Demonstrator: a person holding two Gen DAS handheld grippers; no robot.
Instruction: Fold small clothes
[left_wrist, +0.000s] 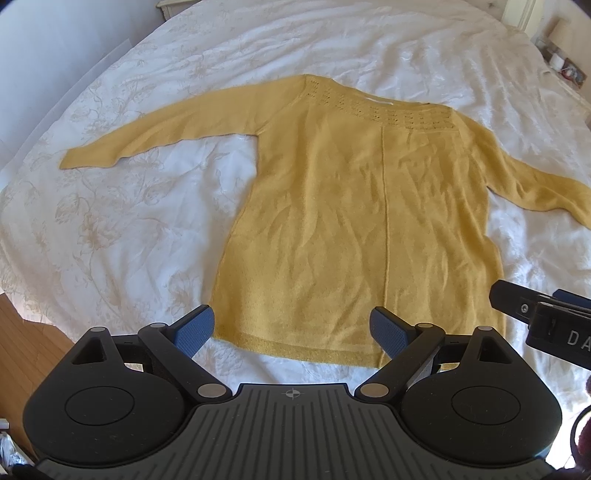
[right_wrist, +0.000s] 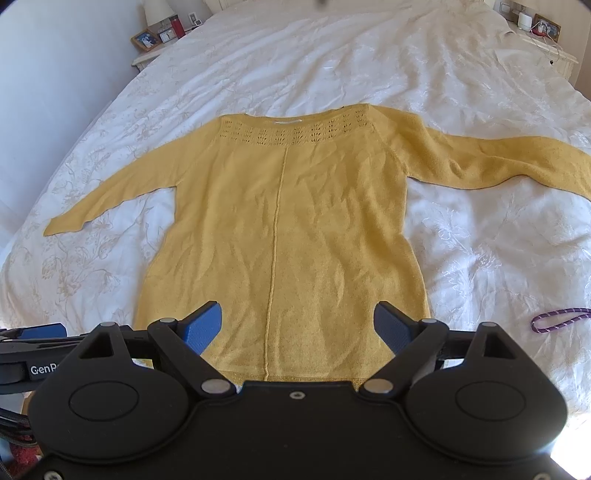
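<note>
A mustard-yellow knit sweater (left_wrist: 351, 221) lies flat on the white bedspread, both sleeves spread out, neckline far from me, hem nearest. It also shows in the right wrist view (right_wrist: 295, 221). My left gripper (left_wrist: 291, 328) is open and empty, hovering over the hem near its left corner. My right gripper (right_wrist: 299, 325) is open and empty, over the lower middle of the sweater. The right gripper's side shows at the right edge of the left wrist view (left_wrist: 543, 317); the left gripper's side shows at the left edge of the right wrist view (right_wrist: 33, 343).
The white floral bedspread (left_wrist: 129, 221) covers the bed. A purple cord (right_wrist: 561, 319) lies on it to the right. Nightstands with frames and small items stand at the far left (right_wrist: 159, 37) and far right (right_wrist: 543, 33). Wooden floor (left_wrist: 22, 332) shows at the lower left.
</note>
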